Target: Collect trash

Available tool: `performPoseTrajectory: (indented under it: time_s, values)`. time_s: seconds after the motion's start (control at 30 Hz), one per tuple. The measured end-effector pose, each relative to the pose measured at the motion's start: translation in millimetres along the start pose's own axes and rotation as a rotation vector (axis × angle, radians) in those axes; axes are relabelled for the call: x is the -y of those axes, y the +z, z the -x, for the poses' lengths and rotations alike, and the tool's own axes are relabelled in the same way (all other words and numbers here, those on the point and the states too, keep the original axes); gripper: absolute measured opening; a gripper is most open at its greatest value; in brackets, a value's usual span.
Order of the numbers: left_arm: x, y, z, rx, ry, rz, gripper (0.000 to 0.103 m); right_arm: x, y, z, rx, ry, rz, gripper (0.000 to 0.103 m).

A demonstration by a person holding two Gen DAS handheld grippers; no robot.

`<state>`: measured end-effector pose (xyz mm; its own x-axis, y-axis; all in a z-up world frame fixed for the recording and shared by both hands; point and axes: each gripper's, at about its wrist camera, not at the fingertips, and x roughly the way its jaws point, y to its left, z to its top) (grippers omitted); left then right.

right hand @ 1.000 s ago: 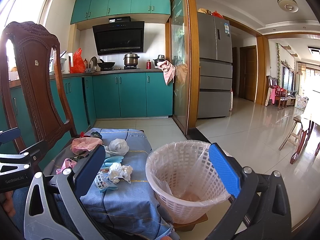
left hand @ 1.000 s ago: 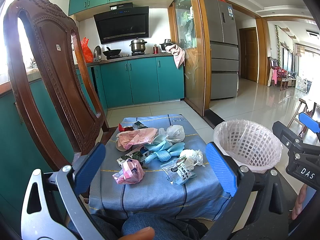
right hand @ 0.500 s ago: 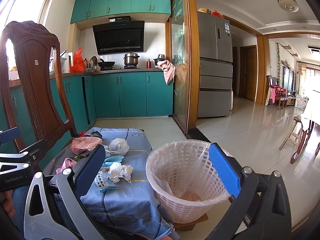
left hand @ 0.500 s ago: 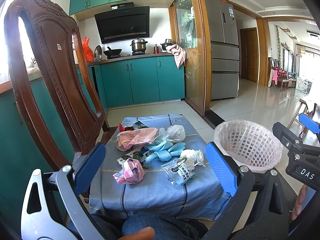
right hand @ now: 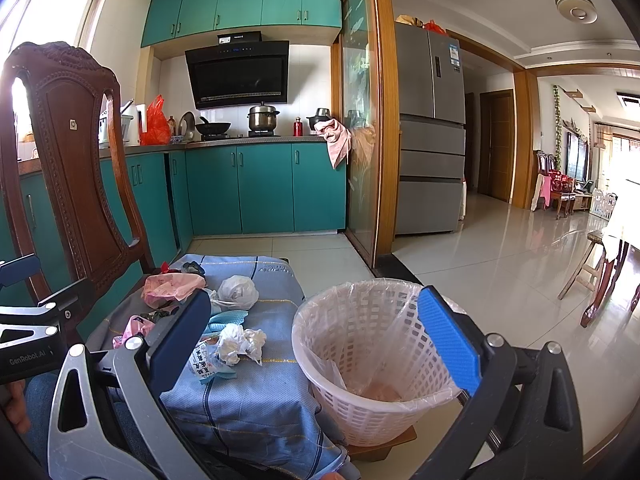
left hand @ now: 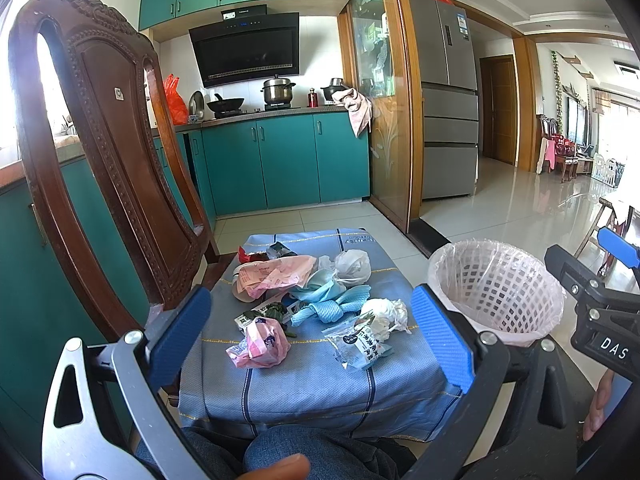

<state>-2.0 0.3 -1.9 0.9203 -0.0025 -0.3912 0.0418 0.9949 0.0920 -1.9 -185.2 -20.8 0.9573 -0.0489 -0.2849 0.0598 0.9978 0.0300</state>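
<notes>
Both the left tongs and right tongs hang released and empty, since the trash pile lies untouched on the desk, the basket waiting at its three o'clock.

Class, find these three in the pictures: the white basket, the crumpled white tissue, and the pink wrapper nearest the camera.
white basket (right hand: 360, 344): right wrist view, on its lattice wall.
crumpled white tissue (left hand: 386, 312): left wrist view, middle of the wad.
pink wrapper (left hand: 262, 342): left wrist view, its crumpled centre.
</notes>
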Motion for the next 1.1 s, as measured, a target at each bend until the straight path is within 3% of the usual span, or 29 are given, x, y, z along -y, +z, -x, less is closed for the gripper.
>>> performPoseTrajectory:
  time_s: [1.1]
  values:
    - [-0.2, -3.1, -3.0, -0.007, 0.001, 0.001, 0.100, -0.5, 1.6, -1.4, -0.001, 0.000, 0.001, 0.100]
